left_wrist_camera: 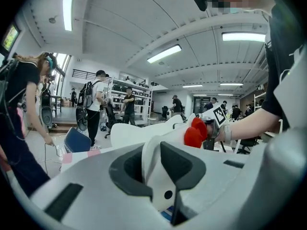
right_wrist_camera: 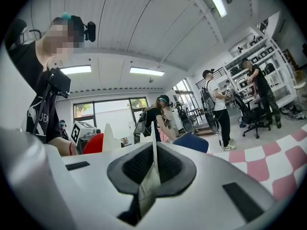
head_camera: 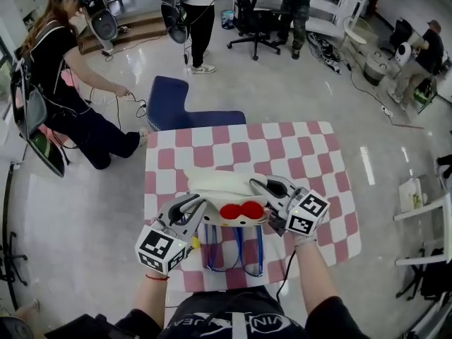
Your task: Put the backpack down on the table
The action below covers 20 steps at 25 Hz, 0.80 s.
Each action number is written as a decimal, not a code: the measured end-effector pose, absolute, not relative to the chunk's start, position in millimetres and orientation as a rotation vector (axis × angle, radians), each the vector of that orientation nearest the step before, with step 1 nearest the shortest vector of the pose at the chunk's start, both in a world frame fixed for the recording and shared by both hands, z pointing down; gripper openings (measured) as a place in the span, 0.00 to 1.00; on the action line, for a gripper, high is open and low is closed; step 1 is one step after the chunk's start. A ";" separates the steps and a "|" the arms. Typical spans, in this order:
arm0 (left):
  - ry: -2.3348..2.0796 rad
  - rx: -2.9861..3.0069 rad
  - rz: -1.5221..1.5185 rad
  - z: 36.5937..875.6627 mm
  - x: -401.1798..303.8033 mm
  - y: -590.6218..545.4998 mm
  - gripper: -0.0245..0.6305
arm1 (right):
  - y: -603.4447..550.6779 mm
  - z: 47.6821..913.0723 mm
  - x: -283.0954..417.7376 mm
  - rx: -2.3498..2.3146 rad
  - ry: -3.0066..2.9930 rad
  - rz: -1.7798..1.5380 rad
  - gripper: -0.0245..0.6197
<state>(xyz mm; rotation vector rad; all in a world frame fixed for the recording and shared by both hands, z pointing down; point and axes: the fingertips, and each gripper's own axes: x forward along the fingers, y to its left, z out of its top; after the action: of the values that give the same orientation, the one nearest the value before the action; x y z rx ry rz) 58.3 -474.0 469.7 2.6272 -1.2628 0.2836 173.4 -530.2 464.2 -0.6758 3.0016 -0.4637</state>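
A white backpack [head_camera: 222, 188] with a red bow [head_camera: 241, 210] is held between my two grippers, over the near half of the pink-and-white checked table [head_camera: 318, 154]. Its blue straps [head_camera: 233, 249] hang down toward the table's front edge. Whether its bottom touches the cloth, I cannot tell. My left gripper [head_camera: 203, 207] is shut on the bag's left side; in the left gripper view white material [left_wrist_camera: 156, 174] fills the jaws, with the bow [left_wrist_camera: 194, 133] beyond. My right gripper [head_camera: 263, 187] is shut on a thin white edge [right_wrist_camera: 152, 169] of the bag's right side.
A blue chair [head_camera: 173, 104] stands just behind the table. A person [head_camera: 63, 83] bends over cables on the floor at the left. More people and an office chair [head_camera: 251, 13] are at the back. White shelving [head_camera: 424, 217] stands at the right.
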 end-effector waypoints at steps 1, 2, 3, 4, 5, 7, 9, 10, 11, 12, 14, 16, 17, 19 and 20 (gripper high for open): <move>-1.269 2.624 0.286 470.9 58.1 -473.9 0.15 | -530.8 465.4 172.7 -0.664 3.003 -0.457 0.05; -1.270 2.622 0.291 472.3 58.0 -473.3 0.15 | -531.0 467.2 172.1 -0.654 3.002 -0.455 0.05; -1.267 2.622 0.296 473.8 58.0 -472.4 0.15 | -531.1 469.2 171.7 -0.645 2.999 -0.457 0.05; -1.260 2.624 0.299 475.2 58.4 -471.6 0.15 | -531.7 471.2 171.7 -0.639 2.993 -0.461 0.05; -1.247 2.627 0.299 476.8 59.2 -471.1 0.15 | -533.0 473.1 172.3 -0.635 2.984 -0.469 0.06; -1.213 2.633 0.287 480.0 62.1 -469.4 0.15 | -536.2 476.9 174.8 -0.627 2.962 -0.494 0.06; -1.178 2.636 0.275 482.9 64.5 -465.4 0.15 | -536.4 480.0 177.3 -0.623 2.944 -0.516 0.07; -1.165 2.637 0.272 483.7 65.0 -464.1 0.15 | -535.8 481.0 178.0 -0.625 2.939 -0.522 0.07; -1.156 2.638 0.272 483.9 65.1 -463.7 0.15 | -535.4 481.5 178.4 -0.629 2.936 -0.525 0.07; -1.151 2.639 0.273 483.7 65.1 -464.0 0.15 | -535.2 482.0 178.9 -0.637 2.935 -0.525 0.07; -1.145 2.645 0.280 484.2 66.1 -462.8 0.15 | -532.7 483.5 180.5 -0.655 2.935 -0.519 0.07; -1.139 2.654 0.295 486.7 69.0 -458.2 0.15 | -526.8 485.7 183.8 -0.671 2.935 -0.506 0.08; -1.136 2.659 0.306 488.4 70.7 -455.8 0.15 | -524.0 486.8 185.8 -0.681 2.932 -0.502 0.08; -1.123 2.663 0.320 490.9 73.1 -453.4 0.17 | -521.7 488.4 190.1 -0.713 2.918 -0.508 0.08; -1.115 2.660 0.317 491.2 73.4 -453.9 0.17 | -522.4 488.8 192.0 -0.734 2.907 -0.516 0.09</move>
<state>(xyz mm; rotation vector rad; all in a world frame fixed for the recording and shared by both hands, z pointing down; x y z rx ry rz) 73.4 -453.9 491.2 2.6600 -1.1154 0.3172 192.0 -522.4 488.8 -0.7345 2.9070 -0.5163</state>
